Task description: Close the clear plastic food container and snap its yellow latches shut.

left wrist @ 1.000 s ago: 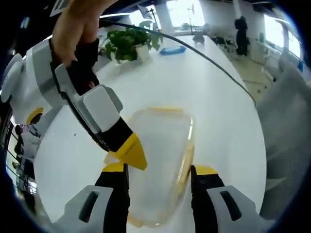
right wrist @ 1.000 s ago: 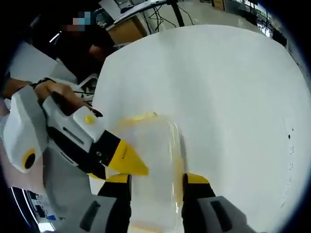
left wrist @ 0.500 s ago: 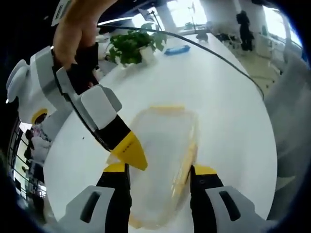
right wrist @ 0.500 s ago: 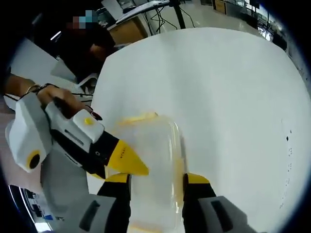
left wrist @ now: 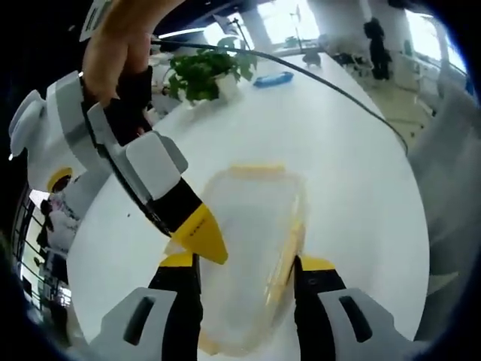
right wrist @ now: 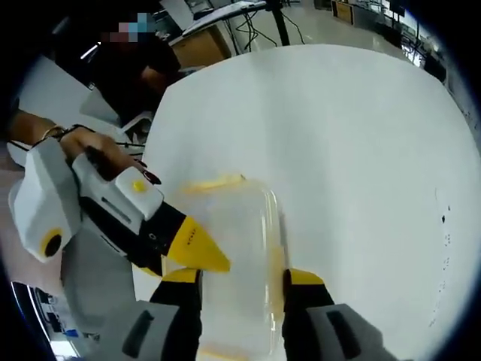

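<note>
The clear plastic container (left wrist: 252,226) with its lid on lies on the white table (left wrist: 346,173). Yellow latches show at its far end (left wrist: 257,170) and along its right side (left wrist: 289,252). My left gripper (left wrist: 246,263) is open, its jaws straddling the container's near end. The right gripper (left wrist: 203,237), held by a hand, comes in from the upper left with its yellow tip on the container's left edge. In the right gripper view the container (right wrist: 234,241) lies between the jaws of my open right gripper (right wrist: 242,278). There the left gripper (right wrist: 197,252) touches the container's left edge.
A potted plant (left wrist: 203,68), a blue object (left wrist: 272,77) and a black cable (left wrist: 331,90) are at the table's far end. A person in dark clothes (right wrist: 128,68) is beyond the table edge. Bare white tabletop (right wrist: 353,150) stretches to the right of the container.
The left gripper view shifted slightly a second ago. Both grippers and the container keep the same places relative to each other.
</note>
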Motion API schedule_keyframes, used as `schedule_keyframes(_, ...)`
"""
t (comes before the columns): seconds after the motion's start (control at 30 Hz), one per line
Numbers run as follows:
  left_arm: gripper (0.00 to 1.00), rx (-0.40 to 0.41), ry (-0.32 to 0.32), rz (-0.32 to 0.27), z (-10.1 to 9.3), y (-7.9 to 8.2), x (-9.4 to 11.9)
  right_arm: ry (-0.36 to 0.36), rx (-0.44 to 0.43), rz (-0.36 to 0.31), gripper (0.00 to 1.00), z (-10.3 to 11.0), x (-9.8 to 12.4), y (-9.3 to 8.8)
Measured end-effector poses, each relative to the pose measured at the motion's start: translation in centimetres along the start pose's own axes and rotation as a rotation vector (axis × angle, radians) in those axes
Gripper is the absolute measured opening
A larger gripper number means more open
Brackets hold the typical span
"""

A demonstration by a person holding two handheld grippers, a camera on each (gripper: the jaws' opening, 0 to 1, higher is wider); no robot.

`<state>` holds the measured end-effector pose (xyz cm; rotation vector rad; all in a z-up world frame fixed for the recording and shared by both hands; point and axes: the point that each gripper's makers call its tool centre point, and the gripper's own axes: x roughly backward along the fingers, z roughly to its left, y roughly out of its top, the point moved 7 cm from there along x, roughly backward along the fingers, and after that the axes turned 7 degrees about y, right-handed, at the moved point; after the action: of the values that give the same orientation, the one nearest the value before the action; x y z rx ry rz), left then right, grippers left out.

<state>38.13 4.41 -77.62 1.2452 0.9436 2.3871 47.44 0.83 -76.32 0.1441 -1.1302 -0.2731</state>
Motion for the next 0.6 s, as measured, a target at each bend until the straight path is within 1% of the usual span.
schedule_keyframes(0.23,0.45,-0.004,-0.008,0.001,0.0,0.0,0.1,-0.078,0.046,0.013,0.40,0.8,0.1,0.2)
schedule_keyframes(0.47,0.46,-0.018,-0.026,0.004,0.2,0.0,0.1,-0.103,0.058,-0.006,0.40,0.9,0.2,-0.1)
schedule_keyframes(0.6,0.46,-0.022,-0.027,0.006,0.2,0.0,0.1,-0.140,0.079,-0.017,0.40,1.3,0.2,-0.1)
